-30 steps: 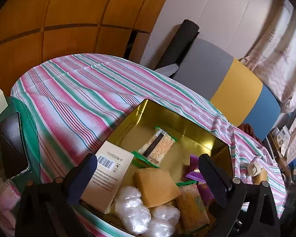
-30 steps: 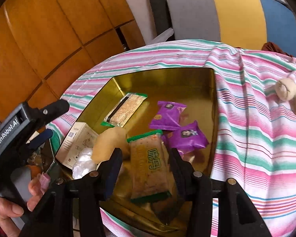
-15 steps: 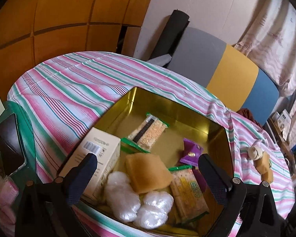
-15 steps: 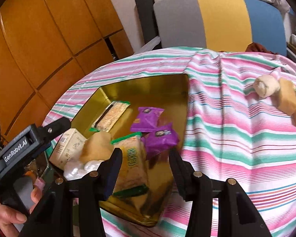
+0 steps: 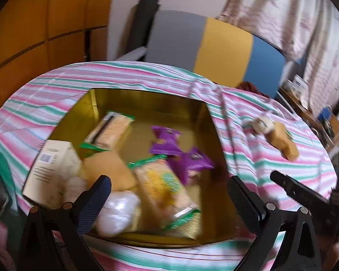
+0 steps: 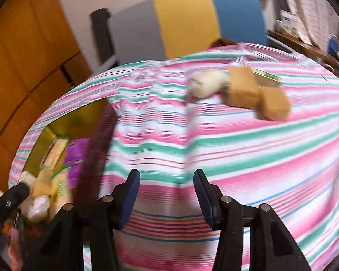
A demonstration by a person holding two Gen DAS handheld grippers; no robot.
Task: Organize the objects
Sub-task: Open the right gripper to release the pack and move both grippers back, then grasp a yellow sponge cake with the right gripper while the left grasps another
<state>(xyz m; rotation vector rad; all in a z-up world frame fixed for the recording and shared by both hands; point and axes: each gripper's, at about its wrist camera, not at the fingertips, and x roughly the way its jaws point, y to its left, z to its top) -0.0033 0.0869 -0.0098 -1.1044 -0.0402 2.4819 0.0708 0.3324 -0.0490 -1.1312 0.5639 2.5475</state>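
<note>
A gold tin (image 5: 147,103) sits on the striped tablecloth and holds several items: a cream box (image 5: 54,167), purple packets (image 5: 180,155), cracker packs (image 5: 160,187), a tan block (image 5: 108,169) and white wrapped pieces (image 5: 117,212). My left gripper (image 5: 169,201) is open and empty above the tin's near edge. My right gripper (image 6: 167,194) is open and empty over bare cloth, right of the tin (image 6: 56,126). A white wrapped piece (image 6: 208,83) and tan blocks (image 6: 255,94) lie on the cloth farther right; they also show in the left wrist view (image 5: 280,137).
A grey, yellow and blue chair back (image 5: 214,45) stands behind the table. Wooden panels (image 5: 45,22) fill the left. A cluttered shelf (image 5: 305,94) is at the far right. The striped tablecloth (image 6: 237,153) spreads wide to the right of the tin.
Both views have swung right. My right gripper has left the tin and now hovers over the cloth toward the loose pieces. My left gripper stays over the tin.
</note>
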